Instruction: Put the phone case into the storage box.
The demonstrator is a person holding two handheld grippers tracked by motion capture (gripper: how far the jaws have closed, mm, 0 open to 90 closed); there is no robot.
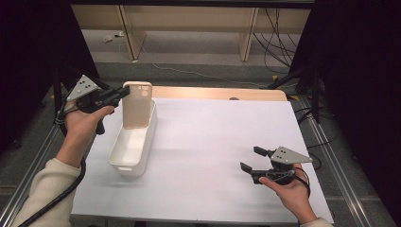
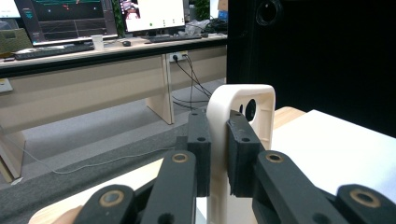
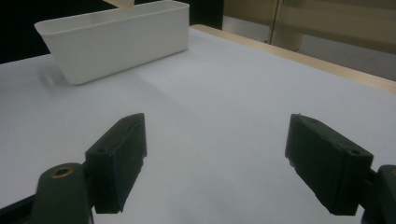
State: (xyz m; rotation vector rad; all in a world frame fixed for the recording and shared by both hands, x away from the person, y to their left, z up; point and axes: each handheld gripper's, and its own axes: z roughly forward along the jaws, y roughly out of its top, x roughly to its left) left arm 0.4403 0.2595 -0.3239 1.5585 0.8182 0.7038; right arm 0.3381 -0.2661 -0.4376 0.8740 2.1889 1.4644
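Fingers of the left gripper (image 1: 124, 93) are clamped on the edge of a cream phone case (image 1: 137, 105), one pad (image 2: 199, 140) on each side of its thin wall. In the left gripper view the case (image 2: 240, 121) stands upright between the pads, its rounded top corner and camera cut-out rising above them. From the high view the case is held on end over the far end of a white bin (image 1: 133, 142), its lower edge down inside the bin's rim; whether it touches the bin's floor cannot be told. The back of the case, with the camera cut-out at the upper right, faces the person.

The bin is long and narrow and sits on the left part of the white counter (image 1: 213, 151), its length running away from the person. The left hand (image 1: 84, 122) holds its gripper just left of the bin's far end, with a cable trailing down past the sleeve.

The right gripper (image 1: 249, 159) is well apart from the bin, low over the counter's near right part, in the right hand (image 1: 289, 188). Its fingers (image 3: 119, 158) stand wide apart with only bare counter between them, holding nothing. In the right gripper view the bin (image 3: 116, 39) lies farther off, up and to the left.
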